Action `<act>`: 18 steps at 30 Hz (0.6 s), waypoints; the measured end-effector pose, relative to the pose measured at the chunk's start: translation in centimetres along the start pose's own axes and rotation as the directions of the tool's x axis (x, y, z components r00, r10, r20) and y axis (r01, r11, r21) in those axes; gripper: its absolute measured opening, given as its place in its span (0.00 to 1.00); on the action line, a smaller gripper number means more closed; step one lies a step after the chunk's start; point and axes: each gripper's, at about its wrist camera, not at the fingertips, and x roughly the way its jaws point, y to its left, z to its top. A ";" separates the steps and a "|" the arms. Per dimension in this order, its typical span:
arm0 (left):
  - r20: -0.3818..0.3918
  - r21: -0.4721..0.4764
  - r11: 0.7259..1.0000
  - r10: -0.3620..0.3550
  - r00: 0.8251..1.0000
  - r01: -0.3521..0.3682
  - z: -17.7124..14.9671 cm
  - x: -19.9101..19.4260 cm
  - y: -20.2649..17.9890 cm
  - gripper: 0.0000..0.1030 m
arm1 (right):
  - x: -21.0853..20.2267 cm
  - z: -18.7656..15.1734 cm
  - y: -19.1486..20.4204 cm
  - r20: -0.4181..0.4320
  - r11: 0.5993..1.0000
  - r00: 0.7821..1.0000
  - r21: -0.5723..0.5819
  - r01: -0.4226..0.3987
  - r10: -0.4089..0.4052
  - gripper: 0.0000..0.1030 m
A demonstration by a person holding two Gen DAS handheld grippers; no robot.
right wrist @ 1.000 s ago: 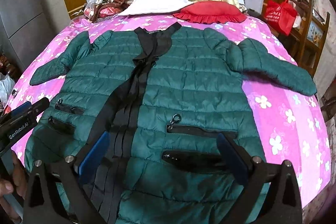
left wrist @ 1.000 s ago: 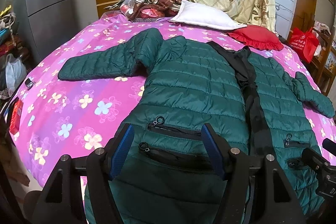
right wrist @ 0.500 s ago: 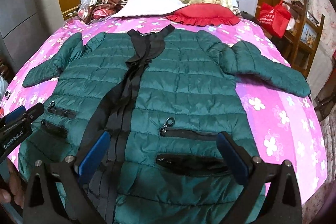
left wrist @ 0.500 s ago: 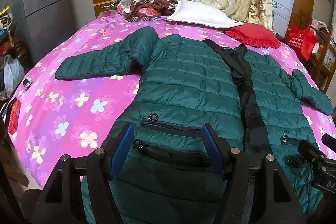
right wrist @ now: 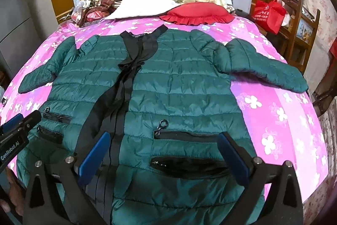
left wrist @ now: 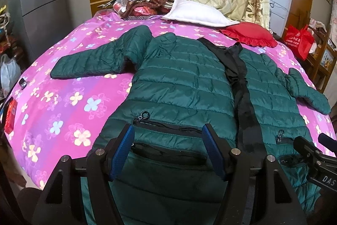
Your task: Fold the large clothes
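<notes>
Because the green jacket (right wrist: pixel 179 85) lies flat and face-up across the bed (right wrist: pixel 273 119), hem probably over the near edge, its slick padding could slide off when lifted. Both the left gripper (left wrist: pixel 168 153) and right gripper (right wrist: pixel 166 159) hover wide open, holding nothing. Bare bedspread flanks both sleeves.
</notes>
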 end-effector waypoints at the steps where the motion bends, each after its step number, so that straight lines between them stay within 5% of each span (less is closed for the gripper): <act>1: 0.006 0.005 1.000 -0.001 1.000 0.001 0.0 -0.1 -0.1 0.40 | 0.1 0.0 0.0 -0.004 1.000 1.000 0.007 -0.007 0.007 1.00; 18: 0.003 0.016 1.000 -0.016 1.000 0.016 0.1 0.2 -0.8 0.40 | 0.8 0.4 -0.1 0.004 1.000 1.000 0.004 0.024 -0.024 1.00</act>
